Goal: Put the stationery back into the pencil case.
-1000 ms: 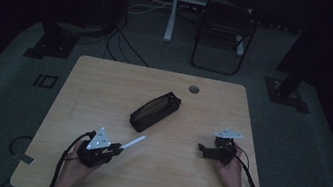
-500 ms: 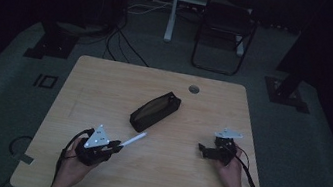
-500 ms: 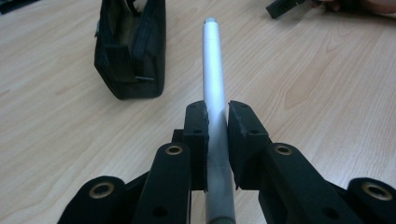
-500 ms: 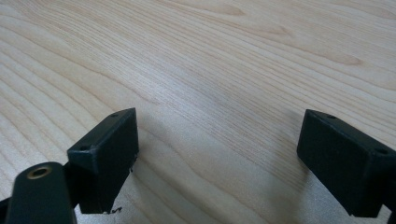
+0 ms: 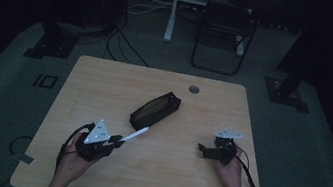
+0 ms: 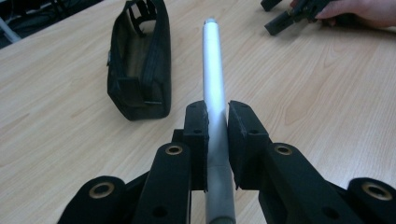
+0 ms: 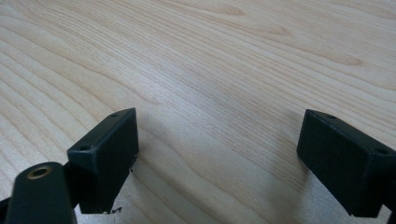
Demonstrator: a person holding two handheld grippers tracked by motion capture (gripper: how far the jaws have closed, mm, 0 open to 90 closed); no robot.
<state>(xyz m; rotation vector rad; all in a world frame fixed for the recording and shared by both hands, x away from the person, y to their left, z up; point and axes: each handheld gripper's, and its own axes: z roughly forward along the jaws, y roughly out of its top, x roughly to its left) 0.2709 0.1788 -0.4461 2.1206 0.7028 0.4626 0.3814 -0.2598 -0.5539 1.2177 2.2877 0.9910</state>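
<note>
A silver pen-like rod (image 6: 212,70) points away from me toward the table's middle, and my left gripper (image 6: 217,121) is shut on its near part. From above, that gripper (image 5: 119,139) is at the front left of the wooden table (image 5: 106,79), with the rod (image 5: 137,133) sticking out to the upper right. A black zipped pouch (image 5: 155,110) lies on its side mid-table, just beyond the rod's tip; the pouch (image 6: 140,60) is unzipped along its top. At the front right my right gripper (image 5: 202,149) rests low on the wood, and its jaws (image 7: 219,154) stand wide apart with bare table between them.
A round cable hole (image 5: 194,89) sits near the table's far edge. Behind the table on the dark floor are a chair (image 5: 225,27), stand bases (image 5: 45,46) and loose cables. The other hand and its gripper (image 6: 285,18) lie far right in the left gripper view.
My left gripper has risen a little with the rod still clamped in it. The right gripper and the pouch have stayed where they were.
</note>
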